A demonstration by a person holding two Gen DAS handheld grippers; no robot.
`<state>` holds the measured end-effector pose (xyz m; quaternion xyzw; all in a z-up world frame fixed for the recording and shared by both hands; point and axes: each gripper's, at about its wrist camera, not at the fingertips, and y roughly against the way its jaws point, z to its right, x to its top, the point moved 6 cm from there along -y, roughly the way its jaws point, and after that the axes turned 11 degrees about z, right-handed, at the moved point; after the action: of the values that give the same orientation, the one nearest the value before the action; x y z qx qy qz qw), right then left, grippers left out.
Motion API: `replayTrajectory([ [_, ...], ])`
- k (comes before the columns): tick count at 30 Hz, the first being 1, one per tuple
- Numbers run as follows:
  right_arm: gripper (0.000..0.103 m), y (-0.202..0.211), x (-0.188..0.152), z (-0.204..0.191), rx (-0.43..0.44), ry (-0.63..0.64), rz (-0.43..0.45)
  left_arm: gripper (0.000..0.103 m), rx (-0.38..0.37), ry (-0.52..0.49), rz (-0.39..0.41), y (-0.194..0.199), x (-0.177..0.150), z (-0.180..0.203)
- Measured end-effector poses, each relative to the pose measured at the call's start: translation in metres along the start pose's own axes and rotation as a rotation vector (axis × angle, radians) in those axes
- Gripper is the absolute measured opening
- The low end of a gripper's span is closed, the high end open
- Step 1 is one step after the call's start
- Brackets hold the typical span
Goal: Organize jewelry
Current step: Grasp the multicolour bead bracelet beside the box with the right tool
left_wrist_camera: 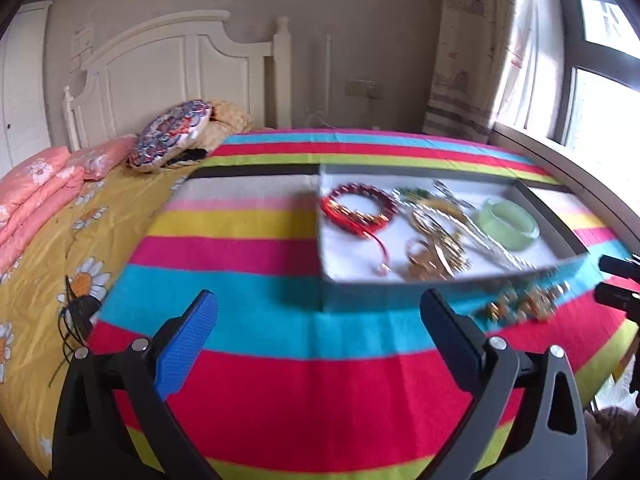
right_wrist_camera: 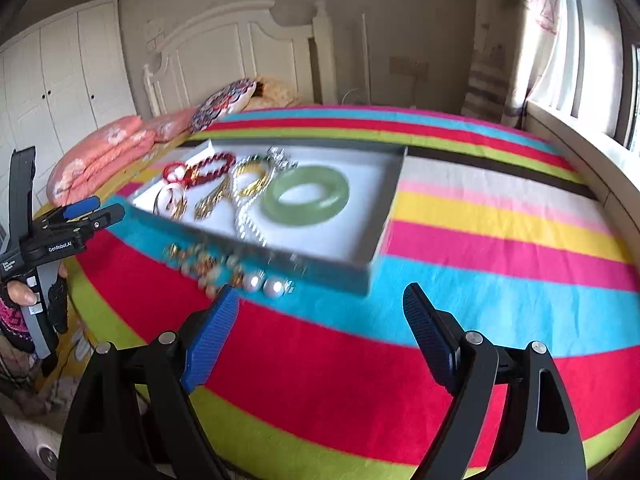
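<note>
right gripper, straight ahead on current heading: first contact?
Probably the striped blanket, then the tray's near right corner. The right gripper is open and empty; the pearl earrings lie left of its line, by the left fingertip. Depth is unclear.

We see a striped blanket [right_wrist_camera: 480, 240] in red, blue, lime, yellow and pink, a grey tray [right_wrist_camera: 384, 200] lined white, a pale green bangle [right_wrist_camera: 306, 196], a red bracelet [left_wrist_camera: 360, 208], and a yellow daisy-print sheet [left_wrist_camera: 80, 240].
</note>
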<state>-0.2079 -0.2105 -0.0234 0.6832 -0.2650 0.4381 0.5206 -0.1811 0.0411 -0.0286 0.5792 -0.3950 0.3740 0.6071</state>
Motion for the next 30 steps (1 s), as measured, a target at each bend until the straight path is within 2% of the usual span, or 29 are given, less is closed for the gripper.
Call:
replayTrajectory([
  [7,0.079,-0.004,-0.003,-0.024,0.055,0.049,-0.009,0.1,-0.006,-0.118,0.029,0.0,-0.005,0.026],
  [11,0.07,-0.007,-0.001,-0.039,0.085,0.089,-0.007,0.1,0.005,-0.119,0.004,-0.008,-0.012,0.023],
  [13,0.06,-0.008,-0.001,-0.045,0.108,0.101,-0.008,0.1,0.007,-0.12,0.011,-0.007,-0.014,0.023],
  [16,0.052,-0.011,0.0,-0.063,0.162,0.147,-0.018,0.1,0.005,-0.13,0.013,-0.006,-0.015,0.025],
  [19,0.049,-0.016,0.003,-0.084,0.207,0.215,-0.02,0.1,-0.001,-0.125,0.017,-0.005,-0.016,0.027],
  [21,0.047,-0.025,0.005,-0.092,0.198,0.245,-0.034,0.1,-0.004,-0.126,0.022,-0.003,-0.017,0.028],
  [27,0.036,-0.043,0.005,-0.092,0.2,0.202,-0.096,0.101,-0.005,-0.149,0.028,0.001,-0.021,0.029],
  [30,0.036,-0.049,0.005,-0.09,0.19,0.184,-0.124,0.101,-0.011,-0.158,0.021,-0.001,-0.024,0.033],
])
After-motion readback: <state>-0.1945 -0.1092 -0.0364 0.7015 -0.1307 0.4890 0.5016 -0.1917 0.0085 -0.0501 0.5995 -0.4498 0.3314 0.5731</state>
